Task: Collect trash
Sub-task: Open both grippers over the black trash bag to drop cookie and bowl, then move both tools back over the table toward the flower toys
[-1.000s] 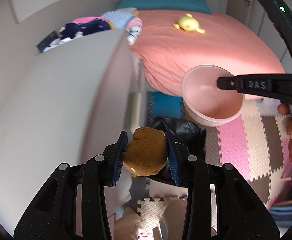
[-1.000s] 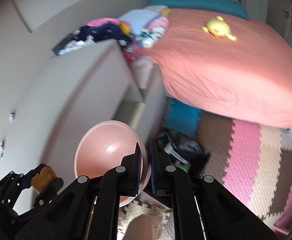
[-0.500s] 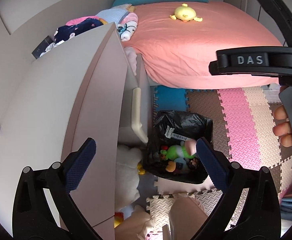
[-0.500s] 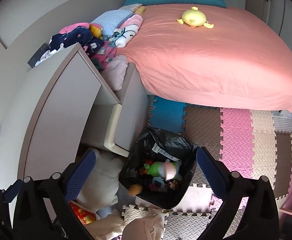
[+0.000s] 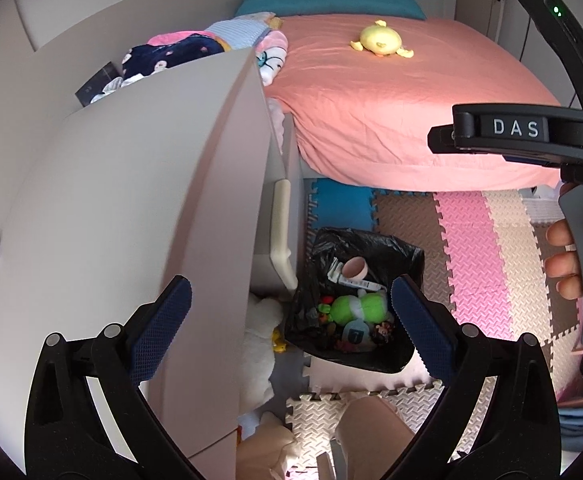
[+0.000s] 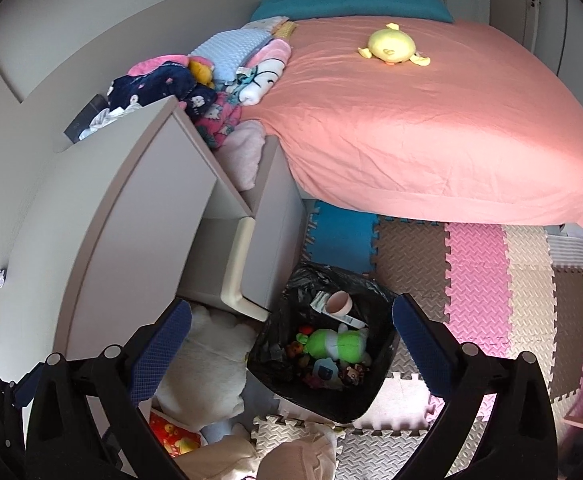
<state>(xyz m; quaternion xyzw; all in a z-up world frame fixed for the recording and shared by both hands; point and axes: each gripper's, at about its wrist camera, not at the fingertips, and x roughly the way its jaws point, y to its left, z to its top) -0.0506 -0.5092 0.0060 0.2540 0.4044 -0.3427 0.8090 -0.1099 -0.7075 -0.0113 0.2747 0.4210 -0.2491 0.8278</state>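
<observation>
1. The bed (image 6: 431, 120) fills the far side; a yellow toy (image 6: 391, 48) lies on it.
2. The bin (image 6: 323, 348) stands on the mat (image 6: 475, 292) by the bed's near-left corner.
3. My left gripper (image 5: 287, 320) and right gripper (image 6: 291, 344) are spread wide, empty.
4. The pink cup (image 6: 339, 303) lies in the bin.

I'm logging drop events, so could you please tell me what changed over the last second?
Both tongs let go: the left tongs released a brown cookie-like piece, the right tongs the pink plastic bowl, which now lies in the black-lined trash bin. Both now stand open above it. Bin, coral-sheeted bed and yellow plush stayed put.
</observation>
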